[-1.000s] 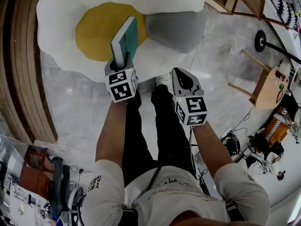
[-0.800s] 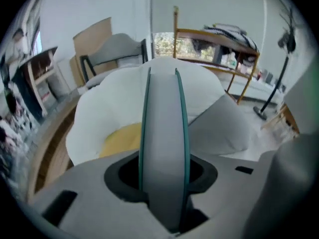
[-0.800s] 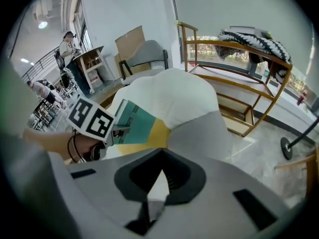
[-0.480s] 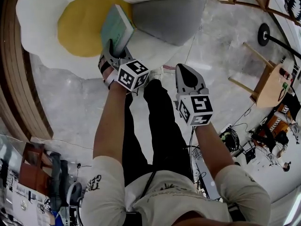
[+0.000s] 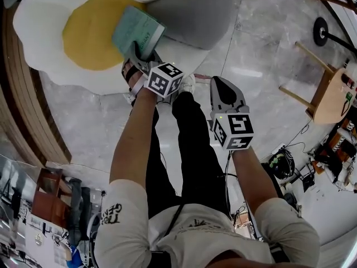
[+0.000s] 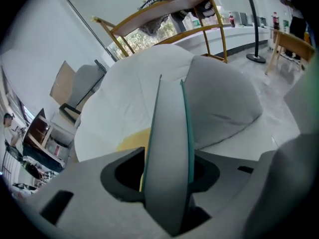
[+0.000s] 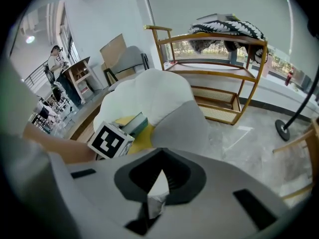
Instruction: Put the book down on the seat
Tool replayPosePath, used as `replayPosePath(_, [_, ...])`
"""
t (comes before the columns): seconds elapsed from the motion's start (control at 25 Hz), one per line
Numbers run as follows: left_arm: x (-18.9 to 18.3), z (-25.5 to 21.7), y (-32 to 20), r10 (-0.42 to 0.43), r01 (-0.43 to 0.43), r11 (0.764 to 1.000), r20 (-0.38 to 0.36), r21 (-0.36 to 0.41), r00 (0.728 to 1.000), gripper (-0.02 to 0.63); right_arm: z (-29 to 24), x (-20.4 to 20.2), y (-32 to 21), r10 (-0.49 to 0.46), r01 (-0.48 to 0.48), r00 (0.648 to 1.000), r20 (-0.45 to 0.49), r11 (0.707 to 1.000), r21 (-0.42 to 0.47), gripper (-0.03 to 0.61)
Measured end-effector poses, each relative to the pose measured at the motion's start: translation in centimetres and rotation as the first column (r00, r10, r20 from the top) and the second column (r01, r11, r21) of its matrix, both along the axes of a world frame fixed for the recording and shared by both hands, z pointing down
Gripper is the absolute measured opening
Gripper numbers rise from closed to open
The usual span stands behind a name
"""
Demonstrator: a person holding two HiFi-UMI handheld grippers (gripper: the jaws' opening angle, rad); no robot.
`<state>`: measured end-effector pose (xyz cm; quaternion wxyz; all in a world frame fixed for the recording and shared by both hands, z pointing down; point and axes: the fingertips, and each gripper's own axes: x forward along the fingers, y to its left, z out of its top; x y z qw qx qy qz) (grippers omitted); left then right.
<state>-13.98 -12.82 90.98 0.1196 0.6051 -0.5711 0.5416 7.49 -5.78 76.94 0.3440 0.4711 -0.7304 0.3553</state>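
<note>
My right hand-held gripper (image 5: pixel 222 87) hangs closed and empty over the floor (image 5: pixel 254 49). My left hand-held gripper (image 5: pixel 139 57), jaws just easing wider, grips the teal book (image 5: pixel 135 31) between them, tilted over the egg-shaped seat (image 5: pixel 42 24), beside its grey cushion (image 5: pixel 192 15).

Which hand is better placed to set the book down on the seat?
Left. The left claw holds the teal-covered book over the white egg-shaped seat, jaws just easing open around it; the right claw is shut, empty, short of the seat.
</note>
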Motion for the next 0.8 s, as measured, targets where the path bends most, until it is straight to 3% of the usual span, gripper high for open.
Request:
replayPosePath(0.32, [4.9, 4.1, 2.2, -0.002, -0.015, 0.991, -0.124, -0.135, 0.992, 0.325, 0.4, 4.0, 0.0, 0.038, -0.038, 0.999, -0.007, 0.999, -0.010, 0.026])
replayPosePath(0.6, [7.2, 7.2, 4.4, 0.041, -0.073, 0.975, -0.152, -0.212, 0.987, 0.354, 1.4, 5.4, 0.3, 0.021, -0.021, 1.000, -0.011, 0.999, -0.038, 0.026])
replayPosePath(0.8, [8.1, 6.9, 5.0, 0.048, -0.085, 0.973, -0.173, -0.216, 0.984, 0.365, 2.1, 5.1, 1.2, 0.013, -0.014, 1.000, -0.003, 0.998, -0.066, 0.026])
